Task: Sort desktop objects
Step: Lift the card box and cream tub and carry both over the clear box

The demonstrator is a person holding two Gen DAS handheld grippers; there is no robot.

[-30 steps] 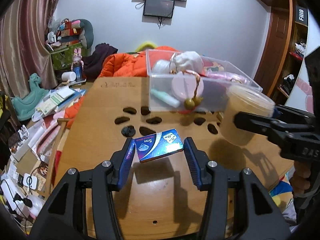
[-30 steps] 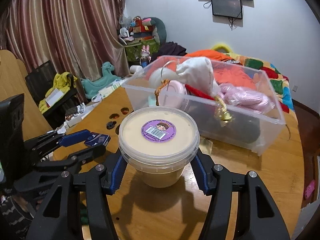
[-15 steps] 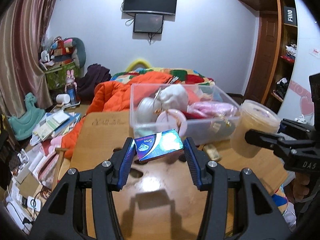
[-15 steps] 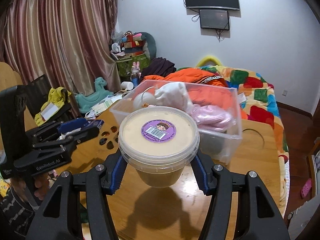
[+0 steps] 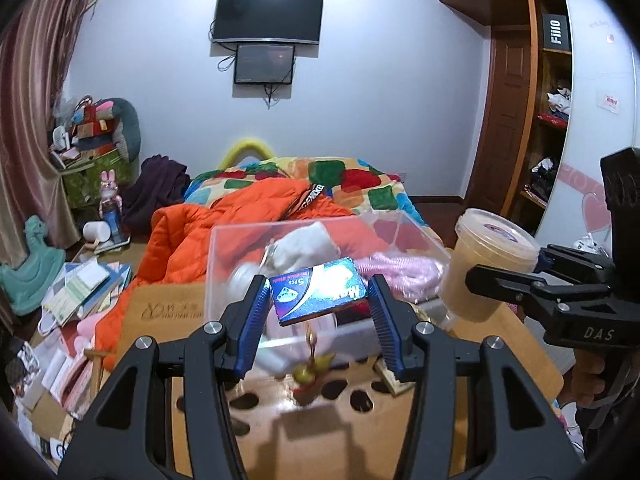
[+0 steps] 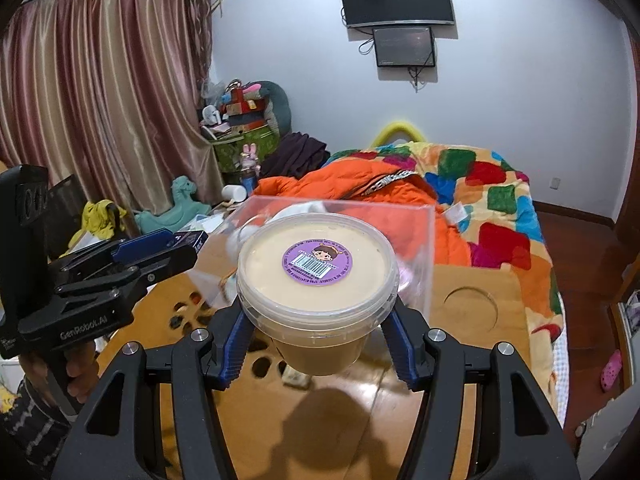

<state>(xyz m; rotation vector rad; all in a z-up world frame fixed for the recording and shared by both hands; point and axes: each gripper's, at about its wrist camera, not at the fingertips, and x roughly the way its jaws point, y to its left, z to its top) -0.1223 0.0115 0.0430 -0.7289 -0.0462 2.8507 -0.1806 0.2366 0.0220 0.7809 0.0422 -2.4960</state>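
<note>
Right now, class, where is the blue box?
In the left wrist view the blue box sits centre frame, clamped in the left claw, lifted above the table in front of the clear bin, with the tub to its right.

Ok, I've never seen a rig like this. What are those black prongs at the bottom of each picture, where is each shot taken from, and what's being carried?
There is no robot here: a person holds a handheld claw in each hand, and a fisheye camera on each looks forward along its two fingers.

In the left wrist view, the left claw is shut on a small blue box. The other claw shows at the right edge.

In the right wrist view, the right claw is shut on a lidded tub of beige contents with a purple barcode sticker.

Both are held above a wooden table. On it stands a clear plastic bin already holding several things.
</note>
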